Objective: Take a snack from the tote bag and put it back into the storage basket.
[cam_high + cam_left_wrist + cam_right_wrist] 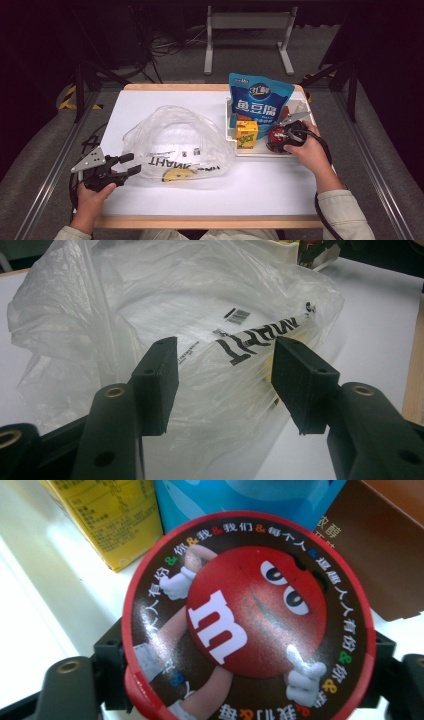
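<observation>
— Where is your right tongs [281, 136] now?

— Your right tongs is clamped on the M&M's tub [248, 617], its jaws on either side, in the white tray [260, 150] beside the yellow carton [246, 134] and the blue pouch [258, 100].

— And your left?

— Your left tongs [225, 385] is spread apart, gripping nothing, at the edge of the clear plastic bag [165, 305] on the worktop [260, 185]; a banana [178, 174] lies inside the bag.

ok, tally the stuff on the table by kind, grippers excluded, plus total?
Plastic bag: 1
Banana, inside the bag: 1
White tray: 1
Blue pouch: 1
Yellow carton: 1
Red candy tub: 1
Brown box: 1
Total: 7
</observation>
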The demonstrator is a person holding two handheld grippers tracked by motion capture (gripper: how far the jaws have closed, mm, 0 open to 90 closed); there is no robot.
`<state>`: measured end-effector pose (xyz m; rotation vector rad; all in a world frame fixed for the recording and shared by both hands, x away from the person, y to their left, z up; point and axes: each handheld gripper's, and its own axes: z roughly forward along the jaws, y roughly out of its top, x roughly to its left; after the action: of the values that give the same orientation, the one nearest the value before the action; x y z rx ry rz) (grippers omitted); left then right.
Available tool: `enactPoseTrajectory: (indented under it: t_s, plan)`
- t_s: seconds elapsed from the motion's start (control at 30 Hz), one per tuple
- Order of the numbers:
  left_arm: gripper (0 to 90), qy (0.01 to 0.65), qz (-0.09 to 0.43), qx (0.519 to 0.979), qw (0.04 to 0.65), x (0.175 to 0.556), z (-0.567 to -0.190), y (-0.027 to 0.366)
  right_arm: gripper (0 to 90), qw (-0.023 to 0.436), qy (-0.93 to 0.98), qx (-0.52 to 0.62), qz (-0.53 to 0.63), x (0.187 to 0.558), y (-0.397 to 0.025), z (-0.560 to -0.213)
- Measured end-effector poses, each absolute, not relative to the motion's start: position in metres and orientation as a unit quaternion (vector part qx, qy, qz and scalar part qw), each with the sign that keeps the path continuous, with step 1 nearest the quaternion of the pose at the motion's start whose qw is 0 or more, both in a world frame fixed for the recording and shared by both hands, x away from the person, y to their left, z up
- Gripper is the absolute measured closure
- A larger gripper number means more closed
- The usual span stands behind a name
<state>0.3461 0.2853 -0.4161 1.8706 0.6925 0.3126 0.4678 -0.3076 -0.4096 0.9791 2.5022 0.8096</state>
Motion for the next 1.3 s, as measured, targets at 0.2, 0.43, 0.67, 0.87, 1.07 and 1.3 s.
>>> enactPoseTrajectory:
  t_s: [0.2, 0.43, 0.67, 0.87, 1.07, 1.3]
  plan:
    - [44.8, 0.291, 0.130, 0.784, 0.533, 0.347, -0.416, 0.285, 14.2, 0.185, 0.861, 0.357, 0.311, 0.463, -0.309, -0.402]
    - [44.8, 0.287, 0.131, 0.786, 0.532, 0.347, -0.416, 0.284, 13.6, 0.211, 0.847, 0.355, 0.335, 0.442, -0.313, -0.382]
    - [44.8, 0.289, 0.131, 0.785, 0.532, 0.346, -0.416, 0.284, 13.3, 0.224, 0.838, 0.348, 0.355, 0.419, -0.314, -0.368]
    - [44.8, 0.288, 0.132, 0.785, 0.532, 0.345, -0.415, 0.283, 13.3, 0.223, 0.828, 0.348, 0.380, 0.402, -0.313, -0.364]
    - [44.8, 0.286, 0.131, 0.785, 0.533, 0.345, -0.414, 0.283, 13.3, 0.217, 0.823, 0.336, 0.404, 0.385, -0.310, -0.362]
    - [44.5, 0.284, 0.128, 0.785, 0.535, 0.344, -0.414, 0.283, 13.4, 0.204, 0.812, 0.328, 0.437, 0.368, -0.303, -0.367]
